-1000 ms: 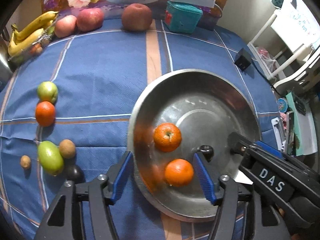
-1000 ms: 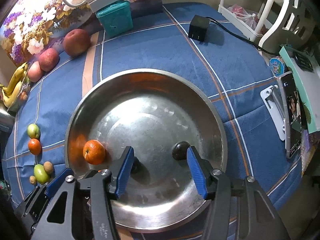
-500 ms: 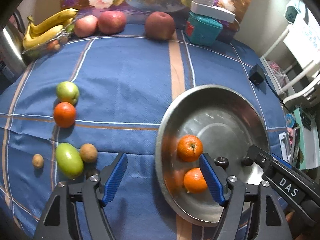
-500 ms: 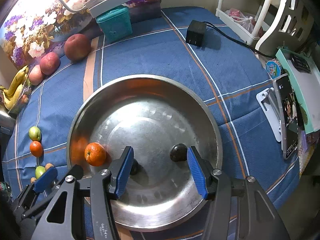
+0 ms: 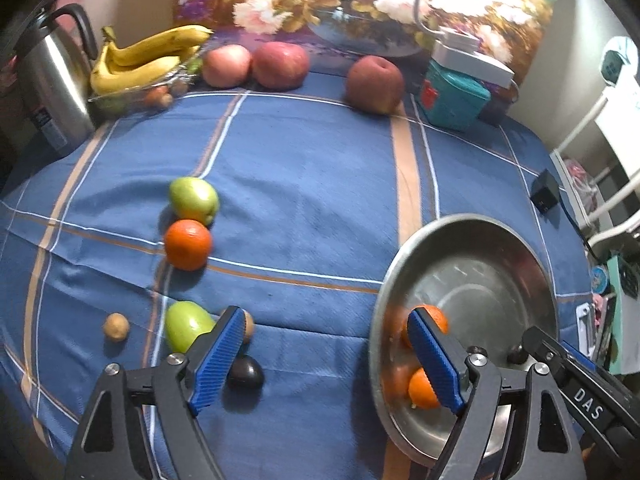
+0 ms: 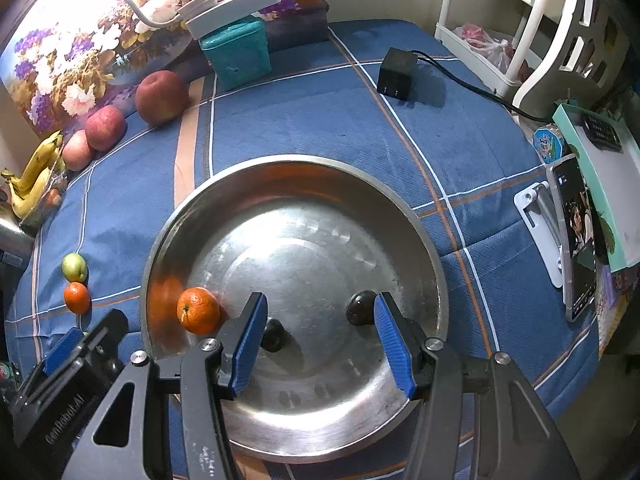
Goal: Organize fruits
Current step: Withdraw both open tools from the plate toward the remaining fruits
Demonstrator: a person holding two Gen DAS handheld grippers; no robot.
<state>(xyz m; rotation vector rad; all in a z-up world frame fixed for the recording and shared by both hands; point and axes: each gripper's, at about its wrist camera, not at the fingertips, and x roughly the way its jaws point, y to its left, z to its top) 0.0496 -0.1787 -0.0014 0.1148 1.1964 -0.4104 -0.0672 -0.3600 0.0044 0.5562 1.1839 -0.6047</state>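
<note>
Fruit sorting over the steel bowl

Left gripper (image 5: 324,354) was opening, nothing between its blue pads, shiny oranges (image 5: 425,387) in the bowl (image 5: 472,240) just right; right gripper (image 6: 316,340) hung apart and empty above two dark fruits (image 6: 359,307); blue checked tablecloth (image 5: 312,184).

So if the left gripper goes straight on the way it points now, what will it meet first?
Probably bare blue tablecloth. Nothing lies between the opening jaws of the left gripper; the dark fruit sits near its left finger, though depth is unclear.
</note>
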